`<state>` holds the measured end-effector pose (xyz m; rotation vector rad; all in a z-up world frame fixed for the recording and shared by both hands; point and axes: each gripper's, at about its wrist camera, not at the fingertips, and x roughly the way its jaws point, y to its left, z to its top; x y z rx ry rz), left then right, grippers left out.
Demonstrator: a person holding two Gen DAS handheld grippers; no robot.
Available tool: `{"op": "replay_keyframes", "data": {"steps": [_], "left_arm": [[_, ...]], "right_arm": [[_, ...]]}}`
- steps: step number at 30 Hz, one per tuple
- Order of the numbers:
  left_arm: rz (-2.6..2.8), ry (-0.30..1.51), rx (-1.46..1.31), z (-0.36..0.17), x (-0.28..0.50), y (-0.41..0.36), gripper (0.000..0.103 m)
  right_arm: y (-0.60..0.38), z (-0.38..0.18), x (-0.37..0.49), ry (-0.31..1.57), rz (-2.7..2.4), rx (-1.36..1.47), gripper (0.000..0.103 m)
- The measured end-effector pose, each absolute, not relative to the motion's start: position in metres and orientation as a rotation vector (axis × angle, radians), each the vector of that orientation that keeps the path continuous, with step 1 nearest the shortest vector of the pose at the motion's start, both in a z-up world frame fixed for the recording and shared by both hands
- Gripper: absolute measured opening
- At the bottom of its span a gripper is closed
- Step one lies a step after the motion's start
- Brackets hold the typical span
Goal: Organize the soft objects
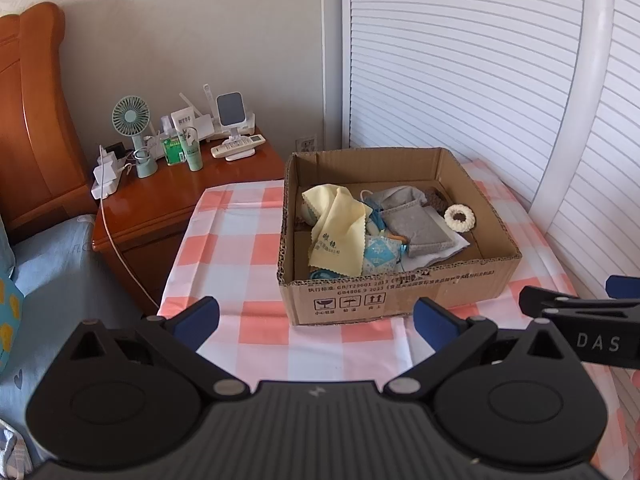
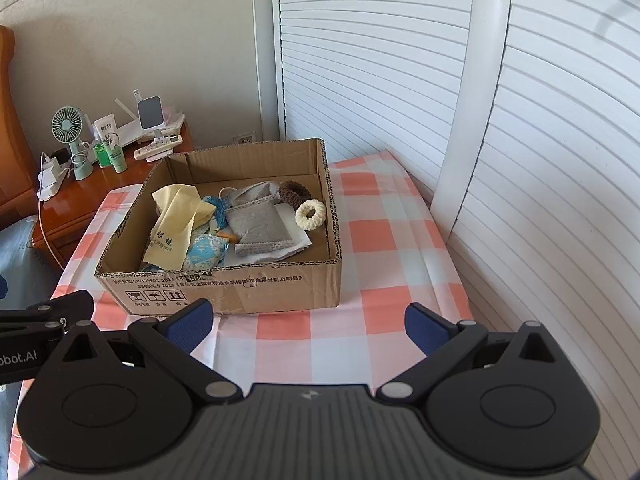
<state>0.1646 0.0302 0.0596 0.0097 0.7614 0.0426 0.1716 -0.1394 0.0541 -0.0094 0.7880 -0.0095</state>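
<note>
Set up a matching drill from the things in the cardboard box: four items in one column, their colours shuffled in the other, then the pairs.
Items
1. cleaning cloth
2. lace-edged pouch
3. scrunchie near the box's right wall
4. scrunchie behind it

Colours
A. brown
B. cream
C. pale yellow
D. grey

Pairs: 1-C, 2-D, 3-B, 4-A
</note>
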Motion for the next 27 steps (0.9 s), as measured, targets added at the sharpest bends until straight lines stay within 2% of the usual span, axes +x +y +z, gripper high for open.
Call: {"op": "replay_keyframes", "data": {"steps": [27], "left_arm": [[0.049,0.761,-0.002,0.061,0.1617,0.0315,0.102]], "right_arm": [[-0.138,0.0547,0.1694,0.784,-0.001,-0.009,0.103]]}}
